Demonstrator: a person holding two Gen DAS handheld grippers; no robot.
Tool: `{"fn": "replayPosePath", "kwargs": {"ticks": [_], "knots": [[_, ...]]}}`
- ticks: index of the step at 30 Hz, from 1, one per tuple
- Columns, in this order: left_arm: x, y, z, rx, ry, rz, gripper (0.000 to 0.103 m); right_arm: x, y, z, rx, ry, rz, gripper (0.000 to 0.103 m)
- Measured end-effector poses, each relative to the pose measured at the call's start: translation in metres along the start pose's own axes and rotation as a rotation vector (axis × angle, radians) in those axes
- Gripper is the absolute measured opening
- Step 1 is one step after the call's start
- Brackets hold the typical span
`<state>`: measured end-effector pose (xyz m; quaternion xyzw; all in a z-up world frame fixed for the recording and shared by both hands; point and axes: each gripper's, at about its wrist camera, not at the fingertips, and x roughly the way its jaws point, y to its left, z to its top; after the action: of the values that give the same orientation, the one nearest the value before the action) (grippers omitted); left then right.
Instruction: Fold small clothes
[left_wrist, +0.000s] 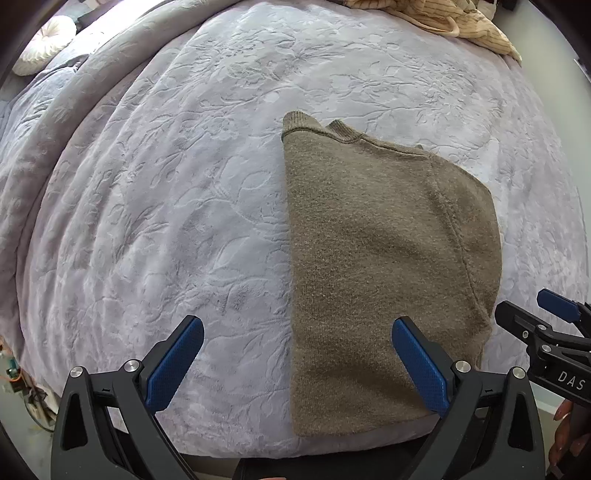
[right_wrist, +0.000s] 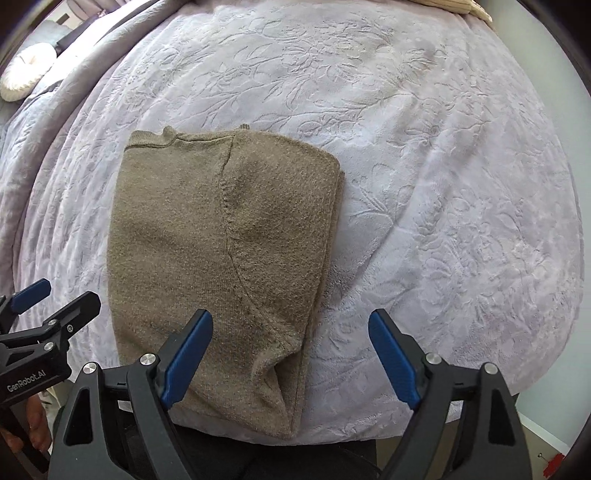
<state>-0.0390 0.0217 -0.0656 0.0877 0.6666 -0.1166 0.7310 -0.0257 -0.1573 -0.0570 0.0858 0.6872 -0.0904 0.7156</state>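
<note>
**A:** From my left wrist camera, the left gripper (left_wrist: 297, 352) hangs over the bed with its jaws spread wide and nothing in them. The sweater (left_wrist: 388, 266) lies folded flat on the blanket (left_wrist: 166, 203), filling the right half of my view; the left blue pad is over bare blanket, the right pad over the knit near the bed's front edge. I can't tell whether that pad touches the cloth.

**B:** My right wrist camera shows the right gripper (right_wrist: 290, 354) wide open too, gripping nothing. Here the sweater (right_wrist: 221, 258) sits left of centre. My left pad is over the knit, my right pad over the blanket (right_wrist: 443, 184).

**A:** I get things you don't: the ribbed collar (left_wrist: 295, 122) at the far end, quite clearly, and a heap of tan striped cloth (left_wrist: 461, 22) at the top edge of the bed.

**B:** I only catch a sliver of that heap (top right corner). But I see the curved seam (right_wrist: 231, 236) running down the sweater, and the folded layers stacked along its right edge, with a puckered opening at the near end.

**A:** Each view also catches the other gripper from the side: yours at my right edge, with fingers of a hand (left_wrist: 569, 435) below it.

**B:** And yours at my left edge. We both see the round white cushion (right_wrist: 24, 70) far off at upper left.
</note>
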Motion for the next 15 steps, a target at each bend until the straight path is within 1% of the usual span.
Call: {"fn": "replayPosePath", "kwargs": {"ticks": [3, 15], "knots": [[-0.0003, 0.0001, -0.0003, -0.003, 0.006, -0.006, 0.102, -0.0007, 0.0000, -0.0003, 0.010, -0.001, -0.008, 0.088], [-0.0041, -0.0013, -0.0015, 0.001, 0.000, 0.018, 0.102, -0.0018, -0.0040, 0.0040, 0.045, -0.002, -0.020, 0.088]]}}
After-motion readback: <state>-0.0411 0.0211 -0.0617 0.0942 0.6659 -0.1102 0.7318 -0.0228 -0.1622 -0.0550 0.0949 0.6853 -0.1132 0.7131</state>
